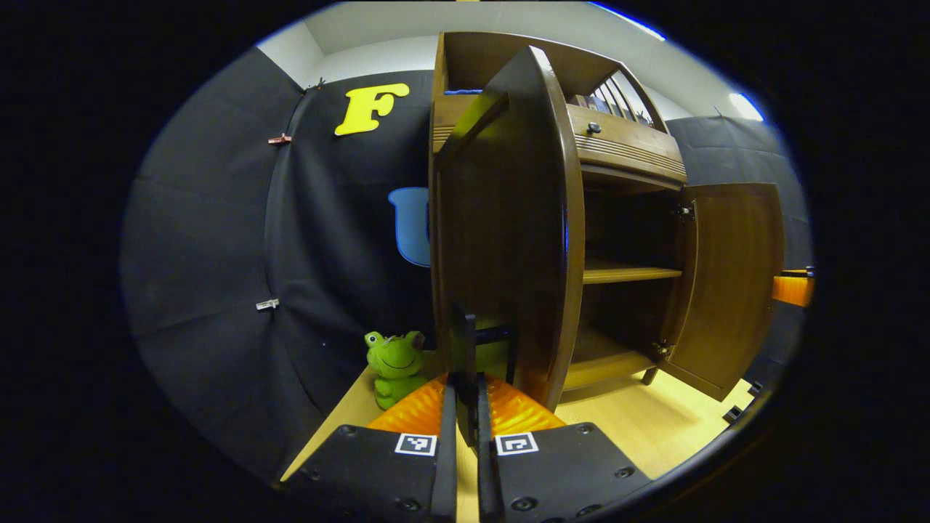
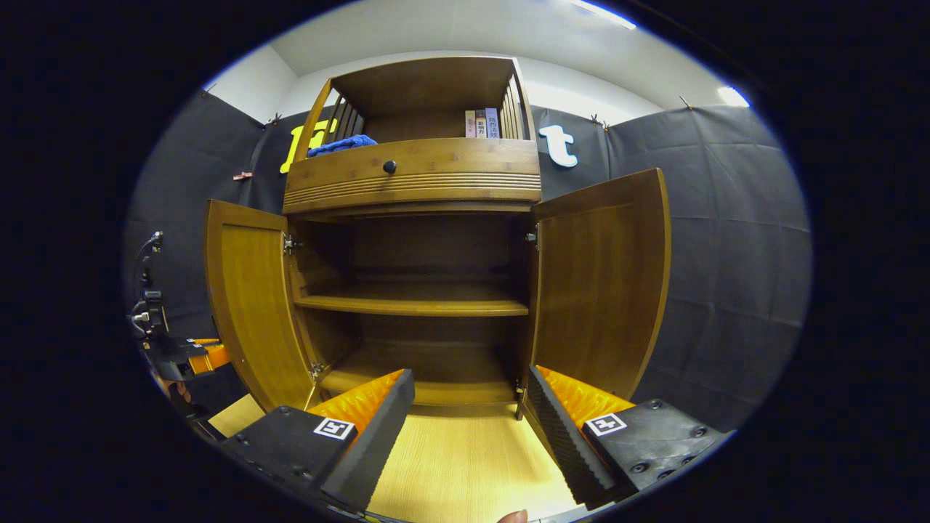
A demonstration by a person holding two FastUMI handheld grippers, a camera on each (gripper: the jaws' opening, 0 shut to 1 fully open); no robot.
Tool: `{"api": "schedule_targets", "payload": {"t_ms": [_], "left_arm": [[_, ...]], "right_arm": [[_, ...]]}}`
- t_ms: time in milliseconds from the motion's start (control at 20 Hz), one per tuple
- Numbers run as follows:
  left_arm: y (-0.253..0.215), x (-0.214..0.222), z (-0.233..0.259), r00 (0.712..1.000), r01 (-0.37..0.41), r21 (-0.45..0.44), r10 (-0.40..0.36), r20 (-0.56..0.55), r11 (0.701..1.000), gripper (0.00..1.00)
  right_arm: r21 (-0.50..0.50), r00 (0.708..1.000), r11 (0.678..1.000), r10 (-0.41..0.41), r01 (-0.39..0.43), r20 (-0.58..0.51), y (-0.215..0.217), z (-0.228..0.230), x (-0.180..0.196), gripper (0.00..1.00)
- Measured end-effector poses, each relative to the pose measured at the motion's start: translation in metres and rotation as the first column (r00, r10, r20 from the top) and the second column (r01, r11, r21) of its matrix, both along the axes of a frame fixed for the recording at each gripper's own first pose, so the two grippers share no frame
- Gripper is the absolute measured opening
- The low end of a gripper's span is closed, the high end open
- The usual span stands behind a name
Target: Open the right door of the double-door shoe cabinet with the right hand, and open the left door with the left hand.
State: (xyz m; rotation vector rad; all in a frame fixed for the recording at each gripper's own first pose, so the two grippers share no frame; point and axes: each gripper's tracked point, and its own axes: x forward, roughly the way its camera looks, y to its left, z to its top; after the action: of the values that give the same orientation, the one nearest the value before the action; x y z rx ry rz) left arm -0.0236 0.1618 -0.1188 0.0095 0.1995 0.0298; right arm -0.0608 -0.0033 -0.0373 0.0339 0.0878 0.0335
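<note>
The brown wooden double-door shoe cabinet (image 2: 413, 174) stands on a pale wooden desk (image 2: 465, 465) before the black cloth wall, both doors swung wide. The left door (image 2: 251, 305) and the right door (image 2: 603, 283) frame two bare inner shelves. The left hand-held gripper (image 1: 465, 363) has its fingers drawn nearly together on a thin dark handle (image 1: 463, 341) at the left door's edge. The right hand-held gripper (image 2: 468, 407) hangs wide open and holds nothing, apart from the right door. A green plush frog (image 1: 394, 365) sits on the desk beside the cabinet; a blue cloth (image 2: 341, 144) and several books (image 2: 482, 123) rest on top.
</note>
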Motion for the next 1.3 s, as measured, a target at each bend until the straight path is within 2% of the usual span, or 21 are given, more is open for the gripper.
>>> {"api": "schedule_targets", "payload": {"t_ms": [200,350,400,450,500,600,850,950,1100,1300], "left_arm": [[0.030,-0.008,0.002,0.999,-0.045,-0.008,0.045,0.004,0.999,0.14],[0.051,-0.015,0.006,0.997,-0.080,-0.031,0.080,0.009,0.996,0.08],[0.052,-0.018,0.007,0.997,-0.076,-0.031,0.077,0.012,0.997,0.08],[0.052,-0.021,0.008,0.997,-0.076,-0.019,0.076,0.017,0.997,0.09],[0.053,-0.022,0.010,0.997,-0.078,-0.003,0.078,0.023,0.997,0.13],[0.049,-0.025,0.014,0.997,-0.076,0.008,0.076,0.033,0.997,0.13],[0.048,-0.034,0.021,0.994,-0.099,0.013,0.098,0.053,0.995,0.13],[0.047,-0.039,0.023,0.992,-0.115,0.031,0.113,0.057,0.993,0.18],[0.058,-0.056,0.030,0.983,-0.174,0.077,0.169,0.076,0.982,0.52],[0.050,-0.076,0.046,0.972,-0.215,0.064,0.207,0.112,0.975,0.97]], "right_arm": [[0.011,1.000,1.000,-0.001,0.001,0.001,0.005,0.001,0.001,0.99],[0.028,1.000,1.000,0.002,-0.002,0.000,0.010,-0.001,0.003,0.99],[0.031,1.000,0.999,0.006,-0.006,-0.001,0.014,-0.002,0.004,0.95],[0.032,1.000,0.999,0.011,-0.011,-0.003,0.016,-0.003,0.004,0.99],[0.032,1.000,0.999,0.016,-0.016,-0.004,0.017,-0.004,0.005,0.95],[0.034,1.000,0.999,0.028,-0.028,-0.005,0.019,-0.004,0.008,1.00],[0.028,0.998,0.998,0.057,-0.057,-0.007,0.022,-0.003,0.012,1.00],[0.027,0.998,0.997,0.067,-0.067,-0.008,0.021,-0.003,0.013,0.99],[0.031,0.996,0.996,0.087,-0.086,-0.017,0.018,-0.006,0.017,0.99],[0.039,0.993,0.993,0.114,-0.113,-0.027,0.013,-0.008,0.021,0.99]]}}
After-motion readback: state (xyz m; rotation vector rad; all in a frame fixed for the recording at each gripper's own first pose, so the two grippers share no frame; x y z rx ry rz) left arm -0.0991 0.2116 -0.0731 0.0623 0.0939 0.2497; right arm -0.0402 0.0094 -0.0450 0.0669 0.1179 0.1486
